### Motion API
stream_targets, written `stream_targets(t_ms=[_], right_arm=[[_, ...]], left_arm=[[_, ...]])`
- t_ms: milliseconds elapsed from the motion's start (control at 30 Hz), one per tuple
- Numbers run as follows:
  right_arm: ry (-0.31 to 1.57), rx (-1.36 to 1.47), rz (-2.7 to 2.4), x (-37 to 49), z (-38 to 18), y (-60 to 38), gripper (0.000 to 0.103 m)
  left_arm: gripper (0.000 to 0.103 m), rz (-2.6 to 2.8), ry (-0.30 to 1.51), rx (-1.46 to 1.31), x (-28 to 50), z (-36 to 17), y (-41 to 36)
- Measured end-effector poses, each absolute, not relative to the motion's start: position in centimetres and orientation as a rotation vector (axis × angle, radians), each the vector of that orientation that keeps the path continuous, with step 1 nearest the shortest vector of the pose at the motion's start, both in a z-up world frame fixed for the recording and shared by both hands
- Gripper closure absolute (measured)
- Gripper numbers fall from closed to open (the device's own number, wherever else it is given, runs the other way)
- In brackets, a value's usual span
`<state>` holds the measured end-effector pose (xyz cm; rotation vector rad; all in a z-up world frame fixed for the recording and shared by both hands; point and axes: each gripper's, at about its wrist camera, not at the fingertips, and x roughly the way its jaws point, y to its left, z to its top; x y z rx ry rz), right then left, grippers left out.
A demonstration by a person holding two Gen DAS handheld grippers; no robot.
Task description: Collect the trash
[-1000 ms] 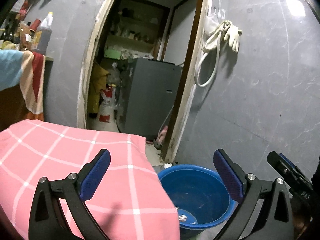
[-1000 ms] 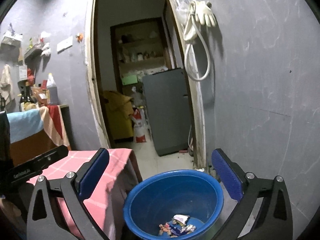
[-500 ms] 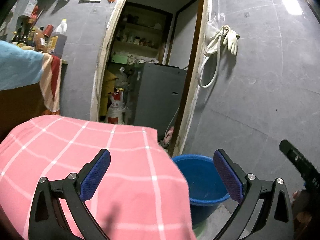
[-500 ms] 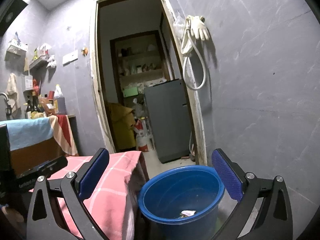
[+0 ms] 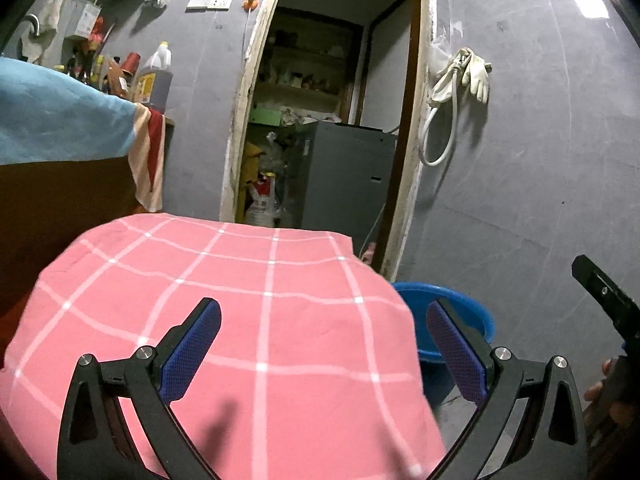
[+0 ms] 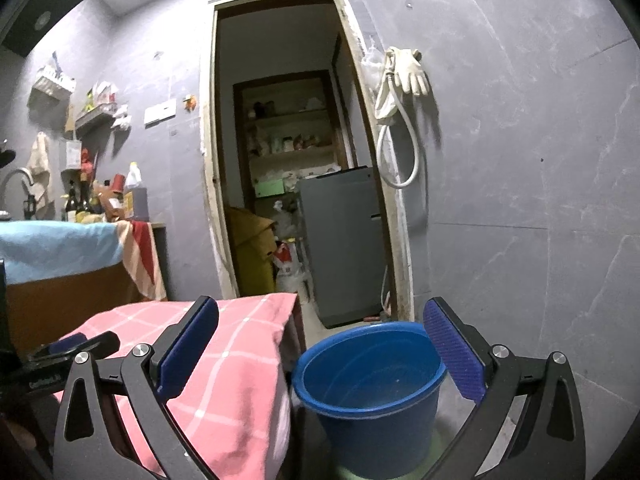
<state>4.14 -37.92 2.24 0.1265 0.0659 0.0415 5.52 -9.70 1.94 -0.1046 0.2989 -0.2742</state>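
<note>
Both my grippers, left (image 5: 322, 354) and right (image 6: 320, 354), have their fingers spread wide and empty. The blue bucket (image 6: 370, 394) stands beside the pink-clothed tabletop (image 5: 248, 304). No trash visible there; I should scan lower before reaching.

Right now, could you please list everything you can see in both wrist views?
bucket: one, blue, on the floor right of the table.
checked tablecloth: one, pink with white lines, over the table.
rubber gloves: cream, hung on the wall right of the doorway.
hose: one, white, looped under the gloves.
grey appliance: one, inside the doorway.
oil jug: one, dark, on the counter at left.
blue towel: one, draped over the counter.
left gripper: open, empty, over the tablecloth.
right gripper: open, empty, facing the bucket.
</note>
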Motion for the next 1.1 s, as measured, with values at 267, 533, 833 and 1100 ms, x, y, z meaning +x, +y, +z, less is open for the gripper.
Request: stream_targets(t_ms=[267,533,833,1100], right_arm=[[0.074,0.116,0.04,2.8,1.6,-36.7,0.0],[0.074,0.087,0.032,1.0,1.0,-35.4,0.0],[0.116,0.109,0.015,0.4,0.3,-35.0,0.0],[0.163,0.131,0.008,0.9,-0.1,-35.1,0.0]], left_arm=[[0.002,-0.259,0.273,-0.113,4.0,1.3,-8.0],[0.002,-0.258,0.261,-0.115,3.1,1.1,-7.2],[0.002,-0.261,0.272,-0.115,2.7,0.3,-6.5],[0.002,-0.254,0.28,-0.109,2.5,0.0,-6.5]])
